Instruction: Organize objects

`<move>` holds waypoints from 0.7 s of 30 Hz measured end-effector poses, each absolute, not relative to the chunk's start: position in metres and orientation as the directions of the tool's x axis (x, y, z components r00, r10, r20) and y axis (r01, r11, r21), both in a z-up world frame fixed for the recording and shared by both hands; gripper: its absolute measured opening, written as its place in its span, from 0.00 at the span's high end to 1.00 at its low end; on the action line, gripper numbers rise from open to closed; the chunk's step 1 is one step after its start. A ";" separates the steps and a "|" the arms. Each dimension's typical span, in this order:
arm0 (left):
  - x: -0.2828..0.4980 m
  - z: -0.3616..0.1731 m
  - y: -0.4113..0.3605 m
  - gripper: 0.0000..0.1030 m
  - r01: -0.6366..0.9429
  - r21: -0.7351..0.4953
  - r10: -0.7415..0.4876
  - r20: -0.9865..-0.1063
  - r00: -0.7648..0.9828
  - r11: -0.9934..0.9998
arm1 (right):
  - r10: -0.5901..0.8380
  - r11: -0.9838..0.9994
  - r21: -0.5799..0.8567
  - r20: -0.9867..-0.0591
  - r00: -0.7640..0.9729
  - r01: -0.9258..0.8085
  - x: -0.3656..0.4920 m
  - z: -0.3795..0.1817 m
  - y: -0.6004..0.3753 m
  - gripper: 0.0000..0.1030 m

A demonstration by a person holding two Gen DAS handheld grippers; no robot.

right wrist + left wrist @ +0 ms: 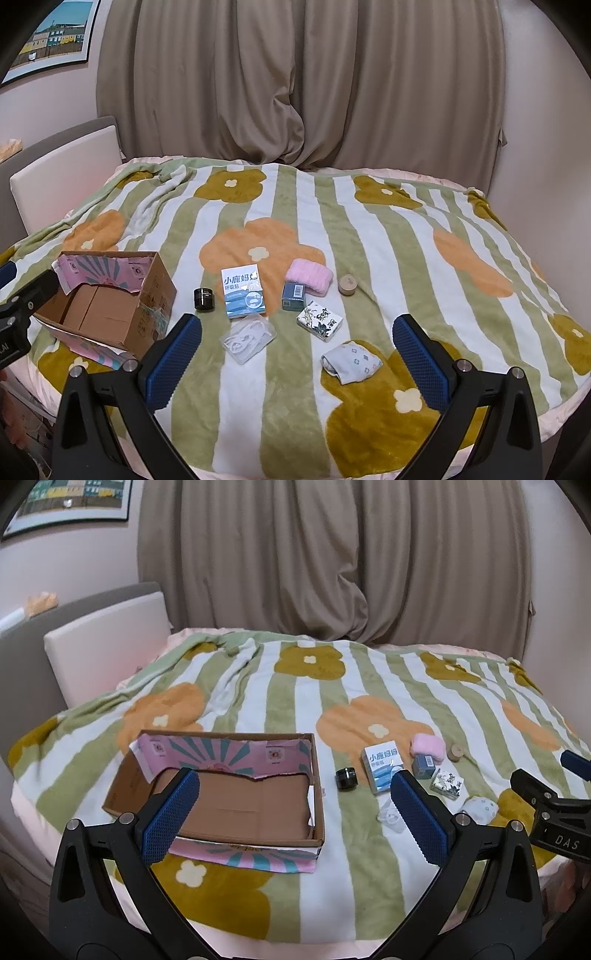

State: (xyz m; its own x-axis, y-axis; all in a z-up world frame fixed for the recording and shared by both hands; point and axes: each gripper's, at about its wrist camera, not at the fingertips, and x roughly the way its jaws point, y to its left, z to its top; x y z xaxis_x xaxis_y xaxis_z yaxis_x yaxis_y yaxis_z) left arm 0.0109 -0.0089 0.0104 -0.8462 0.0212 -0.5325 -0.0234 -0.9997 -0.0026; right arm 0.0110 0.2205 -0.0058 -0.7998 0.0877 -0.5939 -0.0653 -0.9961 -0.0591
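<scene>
Both grippers, left gripper (pixel 295 808) and right gripper (pixel 297 352), gape wide, empty (nothing held); we should approach the folded sock (pixel 351 362) squarely, then carry it to the cardboard box (pixel 147 288).

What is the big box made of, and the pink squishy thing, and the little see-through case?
The big box looks like plain brown cardboard: matte, creased, with torn printed flaps. The pink thing seems soft fluffy fabric, maybe a rolled towel, with a fuzzy nap. The see-through case is probably clear plastic, glossy, with white items showing through.
</scene>
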 end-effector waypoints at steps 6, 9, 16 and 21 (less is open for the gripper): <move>0.010 0.009 -0.012 0.00 -0.016 -0.007 0.017 -0.532 -0.846 -1.000 | 0.090 -0.996 -0.063 -0.595 -0.799 -0.065 0.010 -0.008 0.220 0.00; 0.012 0.008 -0.012 0.00 -0.021 -0.002 0.019 -0.526 -0.850 -1.000 | 0.087 -0.996 -0.060 -0.595 -0.799 -0.064 0.010 -0.008 0.220 0.00; 0.013 0.005 -0.014 0.00 -0.007 -0.014 0.013 -0.527 -0.849 -1.000 | 0.085 -0.996 -0.064 -0.595 -0.799 -0.059 0.010 -0.011 0.216 0.00; 0.013 0.004 -0.012 0.00 -0.007 -0.002 0.007 -0.530 -0.848 -1.000 | 0.088 -0.996 -0.076 -0.585 -0.806 -0.054 0.011 -0.010 0.214 0.00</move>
